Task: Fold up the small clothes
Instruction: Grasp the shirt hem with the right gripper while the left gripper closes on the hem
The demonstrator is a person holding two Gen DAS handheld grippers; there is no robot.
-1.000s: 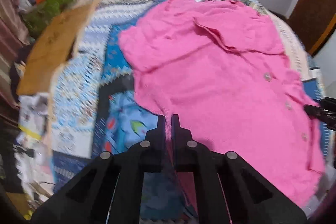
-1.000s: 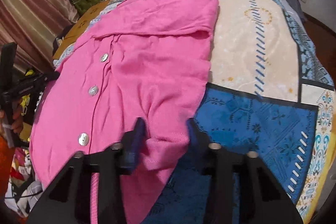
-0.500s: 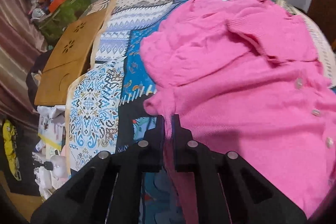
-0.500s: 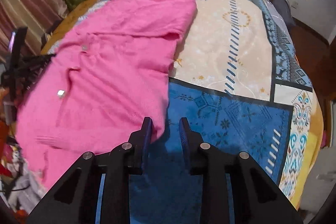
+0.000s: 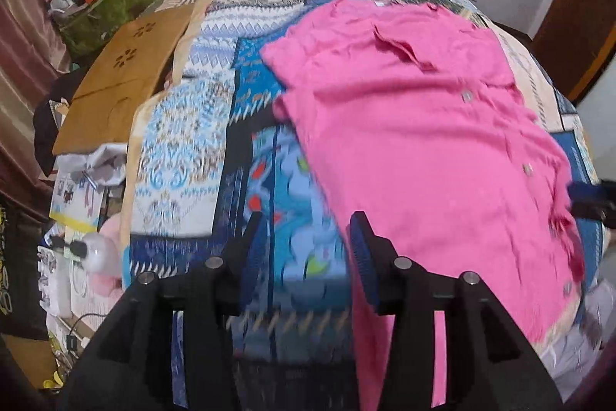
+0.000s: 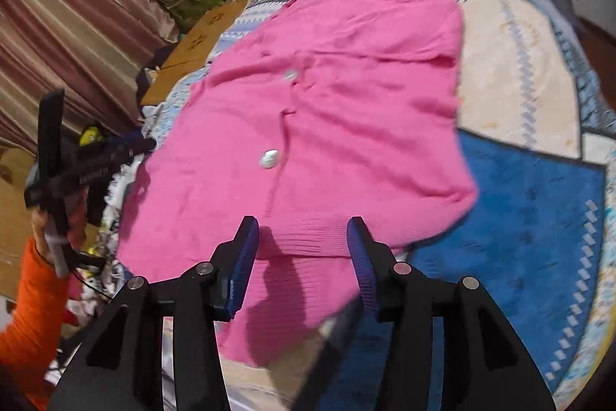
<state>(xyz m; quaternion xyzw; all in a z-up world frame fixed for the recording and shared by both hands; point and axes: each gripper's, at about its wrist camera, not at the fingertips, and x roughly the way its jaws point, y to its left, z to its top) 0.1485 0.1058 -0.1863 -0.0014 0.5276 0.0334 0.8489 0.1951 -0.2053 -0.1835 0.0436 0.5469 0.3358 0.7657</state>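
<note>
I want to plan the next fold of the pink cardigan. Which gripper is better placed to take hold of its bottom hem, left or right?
Probably the right. The right gripper is open with the ribbed hem of the pink cardigan directly between its fingers. The left gripper is also open, but mostly over the patterned bedspread, with the cardigan's edge beside one finger.

a: both grippers, left gripper point(image 5: 306, 249) and right gripper point(image 6: 302, 249): black frames, silver screw heads, blue ribbed fingers point(image 6: 243, 259).

b: orange sleeve point(image 6: 29, 299); white lettering on the black frame, probably a brand name.
</note>
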